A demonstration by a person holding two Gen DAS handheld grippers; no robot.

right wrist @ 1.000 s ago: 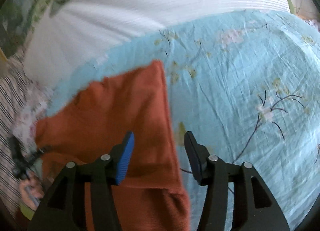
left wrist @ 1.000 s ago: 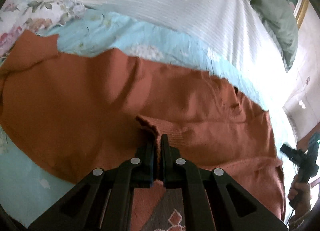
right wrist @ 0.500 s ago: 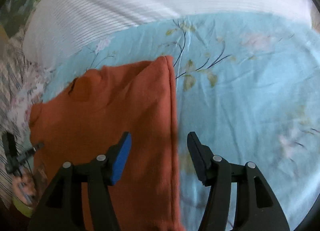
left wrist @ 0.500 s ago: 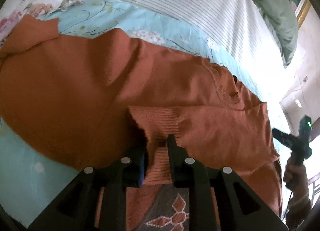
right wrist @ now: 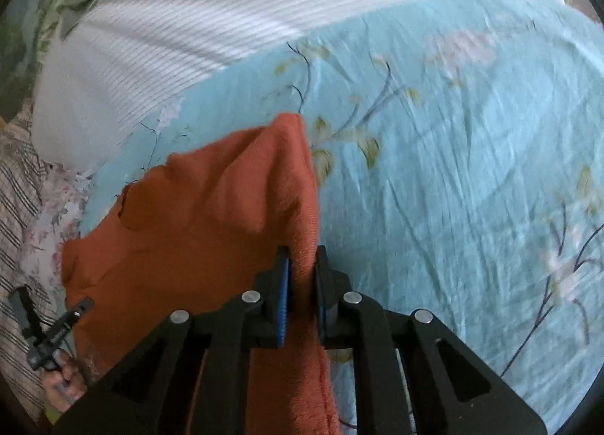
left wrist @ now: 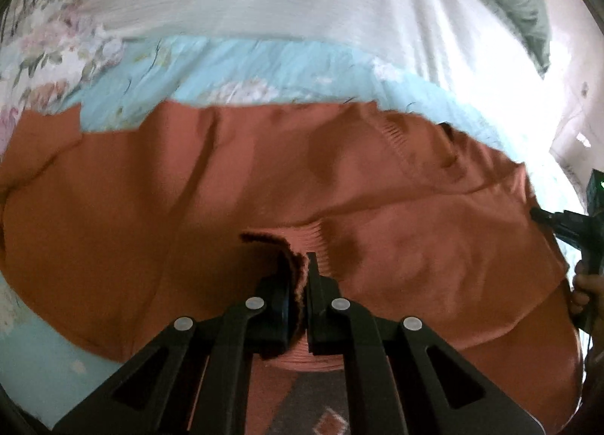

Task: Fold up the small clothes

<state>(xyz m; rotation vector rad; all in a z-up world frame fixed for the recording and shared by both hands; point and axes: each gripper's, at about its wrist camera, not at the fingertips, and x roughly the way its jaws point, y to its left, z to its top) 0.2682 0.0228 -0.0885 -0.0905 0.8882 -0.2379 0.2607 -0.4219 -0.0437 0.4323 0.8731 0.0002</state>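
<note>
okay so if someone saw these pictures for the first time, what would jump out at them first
The rust-orange sweater spread across the light blue floral sheet. Both grippers pinch it: the left gripper grips a ribbed edge, and the right gripper, whose jaws have just been closing, clamps the side edge. White striped bedding lies behind.

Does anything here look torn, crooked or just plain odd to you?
Nothing looks torn or spilled. The orange sweater lies rumpled and partly folded on the blue floral sheet. The left gripper pinches its ribbed hem, and the right gripper, jaws just closed, pinches a side edge, as folding would need.
</note>
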